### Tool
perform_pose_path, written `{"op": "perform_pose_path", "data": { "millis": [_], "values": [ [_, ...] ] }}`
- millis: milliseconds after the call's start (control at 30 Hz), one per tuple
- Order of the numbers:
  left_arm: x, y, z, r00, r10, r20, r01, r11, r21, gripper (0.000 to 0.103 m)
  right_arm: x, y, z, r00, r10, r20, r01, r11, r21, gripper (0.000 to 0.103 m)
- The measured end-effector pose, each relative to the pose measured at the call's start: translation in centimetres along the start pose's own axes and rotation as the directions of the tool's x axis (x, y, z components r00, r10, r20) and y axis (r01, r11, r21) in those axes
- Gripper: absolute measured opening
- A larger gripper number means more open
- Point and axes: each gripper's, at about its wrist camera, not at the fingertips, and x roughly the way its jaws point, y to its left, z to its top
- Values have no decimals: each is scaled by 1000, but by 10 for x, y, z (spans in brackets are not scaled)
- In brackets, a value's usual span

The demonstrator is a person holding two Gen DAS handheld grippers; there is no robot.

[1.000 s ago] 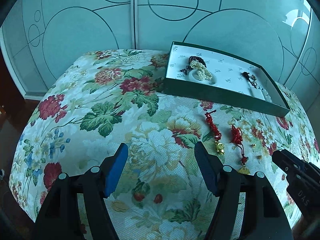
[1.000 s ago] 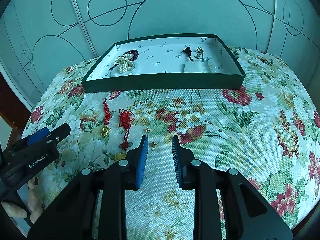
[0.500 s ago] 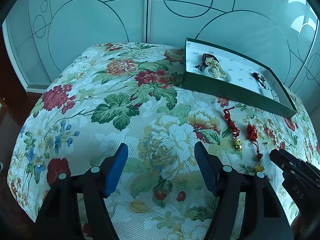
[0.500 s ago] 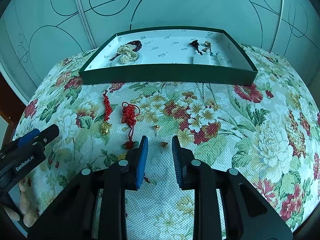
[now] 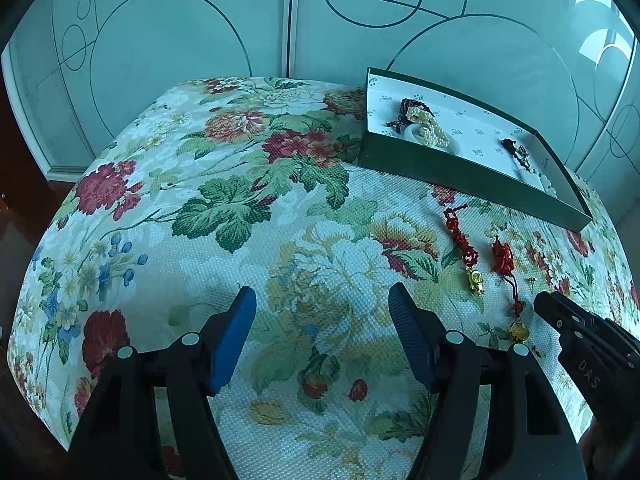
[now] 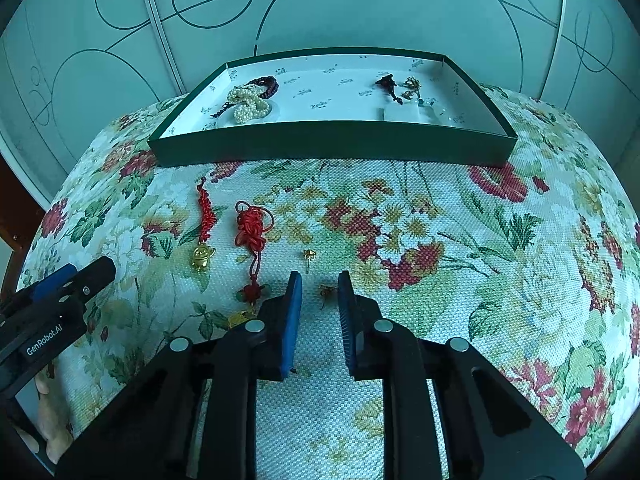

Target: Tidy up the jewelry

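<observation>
Low in the right wrist view, the right gripper [image 6: 318, 292] tilts down at the flowered cloth [image 6: 460, 264], its jaws closing around a small gold ear stud [image 6: 326, 292] that lies between the blue pads; the pads do not yet press on it, and the stud is so tiny that its shape is hard to read. Just above it in the frame lies a second gold stud [image 6: 309, 257], free on the cloth. Left of the pads, a red knotted tassel [image 6: 250, 228] runs down to a gold charm that the gripper's left finger partly hides. Beside it, further left, a slimmer red cord with a gold charm [image 6: 202, 236] lies in full sight.

At the lower left edge of that frame the left gripper [image 6: 76, 276] juts in, cut off by the border, with a pale bit of the person's hand [image 6: 52, 412] below it. Seen from its own camera, the left gripper [image 5: 322, 304] hangs over bare cloth with jaws released and wide apart, nothing between them, also angled downward.

Toward the top of both frames sits the green tray [image 6: 332, 144] with a white lining. It holds a pearl strand [image 6: 248, 102] tangled over dark beads in its left part, and a small dark-and-gold cluster [image 6: 400, 86] in its right part, too small to make out. Behind stand pale patterned panels [image 6: 360, 8].
</observation>
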Motion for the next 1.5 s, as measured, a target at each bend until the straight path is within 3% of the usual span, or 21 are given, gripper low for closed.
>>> {"op": "perform_pose_path", "data": {
  "millis": [133,700,1167,1500],
  "values": [
    [2,-2,-1,1000,-1,-9,1,1000,2,68,0,-1,0,1000,-13,4,13,1000,-8,8],
    [-4,-22,-1,1000,-15,-4,15,999,33,68,-5,-16,1,1000,-19,17,19,1000,6,7],
    [-13,-89,12,998,-65,9,64,994,90,68,-14,-61,3,1000,2,31,-3,999,53,7],
    [7,-126,21,998,-61,-21,63,993,96,68,-12,-91,8,999,8,38,-11,997,76,7]
  ]
}}
